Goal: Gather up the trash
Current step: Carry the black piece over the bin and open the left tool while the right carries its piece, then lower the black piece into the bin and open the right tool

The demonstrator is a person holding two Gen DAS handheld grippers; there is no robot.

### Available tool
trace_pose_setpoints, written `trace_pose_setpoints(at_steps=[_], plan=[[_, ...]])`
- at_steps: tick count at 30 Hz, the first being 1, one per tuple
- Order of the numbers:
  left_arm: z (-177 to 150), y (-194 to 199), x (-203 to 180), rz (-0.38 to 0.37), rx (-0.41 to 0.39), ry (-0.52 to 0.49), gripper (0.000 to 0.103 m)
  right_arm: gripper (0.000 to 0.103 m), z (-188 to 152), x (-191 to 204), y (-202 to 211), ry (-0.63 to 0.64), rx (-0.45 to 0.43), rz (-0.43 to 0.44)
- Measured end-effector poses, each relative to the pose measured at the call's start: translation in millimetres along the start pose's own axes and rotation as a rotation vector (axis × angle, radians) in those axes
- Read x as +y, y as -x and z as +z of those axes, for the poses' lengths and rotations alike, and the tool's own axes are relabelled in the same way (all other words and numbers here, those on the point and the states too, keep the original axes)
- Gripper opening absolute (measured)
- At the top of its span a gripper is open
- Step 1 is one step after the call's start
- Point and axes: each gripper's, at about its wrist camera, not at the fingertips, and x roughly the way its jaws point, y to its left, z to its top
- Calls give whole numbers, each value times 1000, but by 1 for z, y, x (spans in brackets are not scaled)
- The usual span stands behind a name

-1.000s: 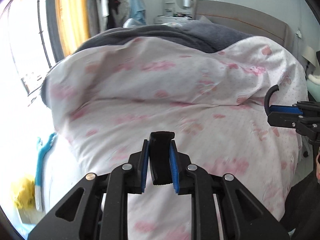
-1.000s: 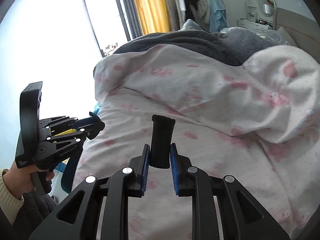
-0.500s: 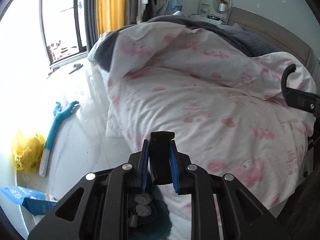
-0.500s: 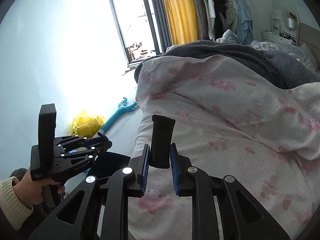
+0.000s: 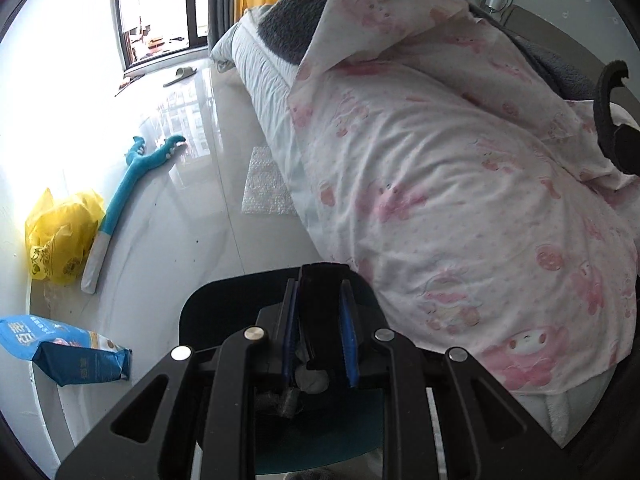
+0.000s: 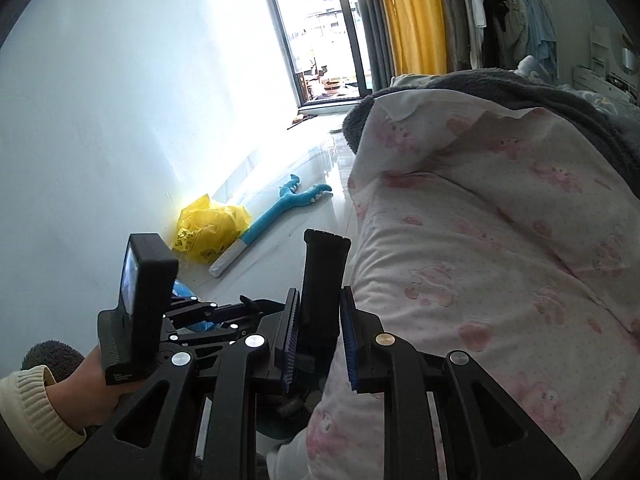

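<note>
Only in the left view: bin beneath left claw pinching black strip.

Glossy tiled floor, cloth duvet

The left gripper is pointed steeply downward, its blue-padded jaws clamped on a black piece. The right gripper is angled less steeply, and a longer black strip is pinched between its pads. In the right wrist view, the left gripper's handle is seen gripped by the person's left hand (a cream ribbed cuff is worn at the wrist).
</note>
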Motion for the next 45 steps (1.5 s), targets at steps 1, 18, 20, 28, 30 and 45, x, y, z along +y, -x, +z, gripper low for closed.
trace_pose_setpoints(at_steps=[1,18,20,28,30,45], plan=[[-3,-4,5,0,11,4,22,21,0,4,-8,5,13,5],[-55,-45,62,19,249,43,45,21,-2,52,-99,29,171,61],[-57,-40,68,14,240,49,53,21,-2,58,-106,35,183,63],[-62,-8,92,30,152,92,70,21,-13,71,-138,34,251,61],[-62,2,98,40,119,100,72,21,-16,75,-146,35,272,59],[-52,80,122,109,-185,123,75,21,-67,82,-219,28,500,16]])
